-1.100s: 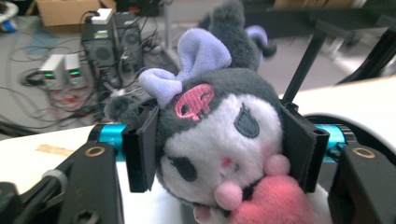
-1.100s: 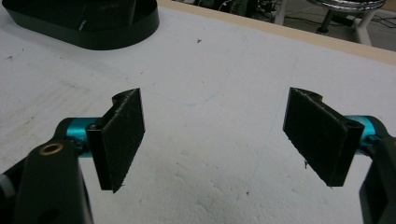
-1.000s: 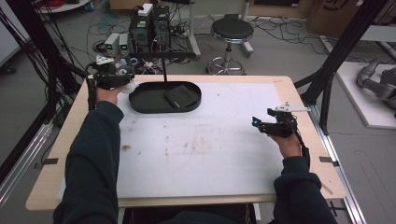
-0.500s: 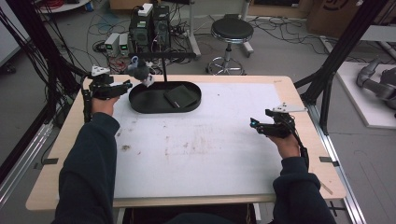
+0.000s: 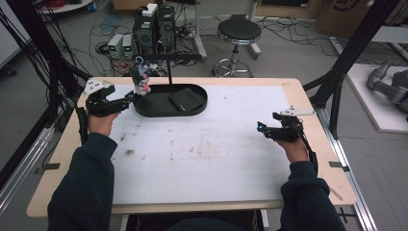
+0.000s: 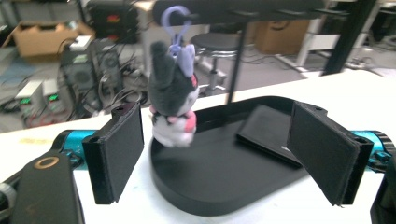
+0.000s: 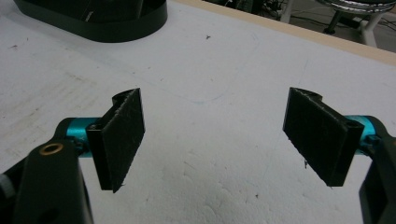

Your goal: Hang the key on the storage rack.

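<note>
While the plush keychain (image 6: 173, 105) hangs from the stand bar (image 6: 233, 5) over the black tray (image 6: 224, 182), left claw (image 6: 229, 154) sits spread just short (right claw (image 7: 224, 140) spread, idle over the worktop (image 5: 216, 159)); next: advance, clamp the plush.

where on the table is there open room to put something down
The white mat is bare between the left hand-held gripper and the right hand-held gripper, and right of the black tray. The back left is crowded: tray, hanging plush toy, stand post.
</note>
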Action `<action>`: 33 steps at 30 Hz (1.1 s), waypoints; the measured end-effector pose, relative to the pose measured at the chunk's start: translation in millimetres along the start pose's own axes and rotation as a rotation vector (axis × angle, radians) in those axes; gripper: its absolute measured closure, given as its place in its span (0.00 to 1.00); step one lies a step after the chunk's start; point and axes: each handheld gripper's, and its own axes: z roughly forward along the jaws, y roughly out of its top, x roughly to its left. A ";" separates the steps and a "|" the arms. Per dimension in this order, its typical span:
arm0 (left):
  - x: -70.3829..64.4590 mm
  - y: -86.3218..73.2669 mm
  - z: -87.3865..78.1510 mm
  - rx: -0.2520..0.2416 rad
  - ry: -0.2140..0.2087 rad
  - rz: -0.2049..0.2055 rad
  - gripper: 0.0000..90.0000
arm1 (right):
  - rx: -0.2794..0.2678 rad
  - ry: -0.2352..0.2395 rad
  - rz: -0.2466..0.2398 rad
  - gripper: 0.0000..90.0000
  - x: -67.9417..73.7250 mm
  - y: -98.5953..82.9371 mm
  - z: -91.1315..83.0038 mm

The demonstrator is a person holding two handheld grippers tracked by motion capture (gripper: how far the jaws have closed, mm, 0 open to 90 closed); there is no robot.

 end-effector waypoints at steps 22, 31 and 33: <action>-19.1 -25.3 -23.6 -0.047 -0.043 -0.004 0.21 | 0.003 -0.018 -0.028 0.23 5.1 0.5 -3.1; -24.8 -24.5 -22.9 -0.050 -0.051 0.016 0.21 | -0.004 -0.011 -0.032 0.23 3.1 -1.2 -5.0; -25.1 -24.4 -23.2 -0.051 -0.049 0.015 0.21 | -0.006 -0.014 -0.028 0.23 3.3 -1.2 -6.4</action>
